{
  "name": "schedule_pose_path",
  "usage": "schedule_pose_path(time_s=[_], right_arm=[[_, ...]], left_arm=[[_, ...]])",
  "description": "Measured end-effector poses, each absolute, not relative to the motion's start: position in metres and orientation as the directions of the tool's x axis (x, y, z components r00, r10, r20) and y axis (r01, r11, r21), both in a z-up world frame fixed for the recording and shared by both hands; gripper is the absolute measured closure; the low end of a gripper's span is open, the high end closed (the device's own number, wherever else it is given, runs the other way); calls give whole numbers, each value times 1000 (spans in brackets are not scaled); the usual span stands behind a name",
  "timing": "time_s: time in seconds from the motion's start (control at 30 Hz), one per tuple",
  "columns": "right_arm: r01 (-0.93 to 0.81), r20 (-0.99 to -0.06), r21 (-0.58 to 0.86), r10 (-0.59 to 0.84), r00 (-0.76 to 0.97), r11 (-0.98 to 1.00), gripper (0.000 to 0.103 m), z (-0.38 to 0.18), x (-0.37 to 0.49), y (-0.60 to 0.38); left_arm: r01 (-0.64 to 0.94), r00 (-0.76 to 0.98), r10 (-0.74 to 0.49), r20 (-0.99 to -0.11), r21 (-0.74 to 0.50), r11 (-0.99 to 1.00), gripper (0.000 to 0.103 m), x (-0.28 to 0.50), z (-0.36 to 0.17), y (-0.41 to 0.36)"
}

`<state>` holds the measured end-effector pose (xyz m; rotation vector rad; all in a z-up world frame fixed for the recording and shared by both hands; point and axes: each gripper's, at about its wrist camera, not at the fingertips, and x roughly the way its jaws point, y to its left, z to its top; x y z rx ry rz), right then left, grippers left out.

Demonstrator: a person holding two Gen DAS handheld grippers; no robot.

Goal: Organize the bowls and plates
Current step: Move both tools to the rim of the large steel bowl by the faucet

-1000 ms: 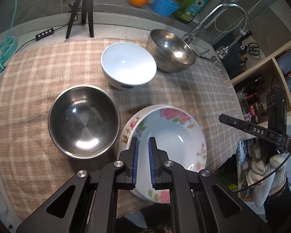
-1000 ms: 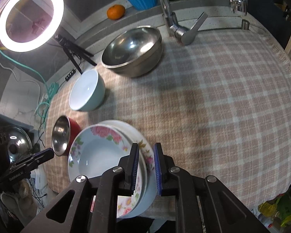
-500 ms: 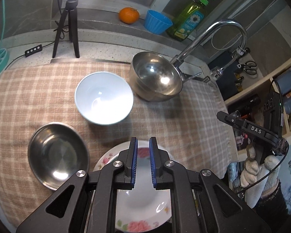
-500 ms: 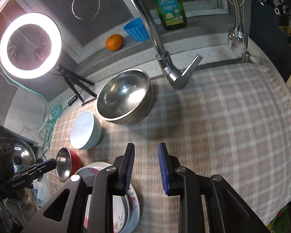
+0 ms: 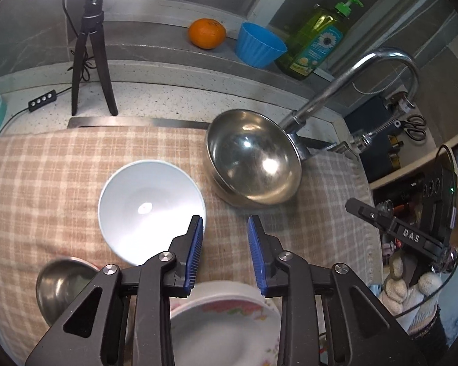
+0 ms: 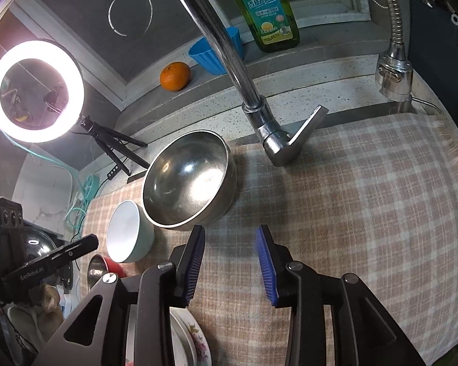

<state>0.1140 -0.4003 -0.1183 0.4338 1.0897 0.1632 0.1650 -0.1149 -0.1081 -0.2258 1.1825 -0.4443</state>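
Two grippers hover with jaws apart and empty: the left gripper [image 5: 226, 251] above the flowered plates [image 5: 226, 323], the right gripper [image 6: 230, 263] just right of them. Behind the plates on the checked cloth [image 6: 366, 213] covering the counter sit the white bowl [image 5: 151, 206] and the big steel bowl [image 5: 253, 158]; a small steel bowl [image 5: 61, 283] lies left. Plates look stacked to save room; the bowls likely nest next.

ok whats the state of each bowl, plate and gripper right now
left gripper: open, holding nothing
right gripper: open, holding nothing
large steel bowl: upright, empty
white bowl: upright, empty
small steel bowl: upright, partly hidden
floral plates: stacked on the cloth
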Motion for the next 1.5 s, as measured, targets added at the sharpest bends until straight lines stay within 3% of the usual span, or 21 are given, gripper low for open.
schedule_pose_path(time_s=[0.57, 1.23, 1.3, 1.5], right_arm=[[92, -819, 454, 375, 434, 886, 70, -136, 162, -394], [113, -852, 420, 348, 390, 901, 71, -160, 191, -380], [115, -855, 418, 348, 383, 901, 75, -161, 193, -378], [116, -868, 401, 337, 364, 909, 83, -165, 198, -373]], left_arm=[[149, 240, -396, -886, -369, 917, 75, 246, -134, -138], [176, 214, -353, -911, -320, 931, 75, 260, -149, -150], [180, 206, -354, -912, -320, 930, 84, 261, -151, -151], [190, 200, -351, -915, -315, 930, 93, 262, -155, -154]])
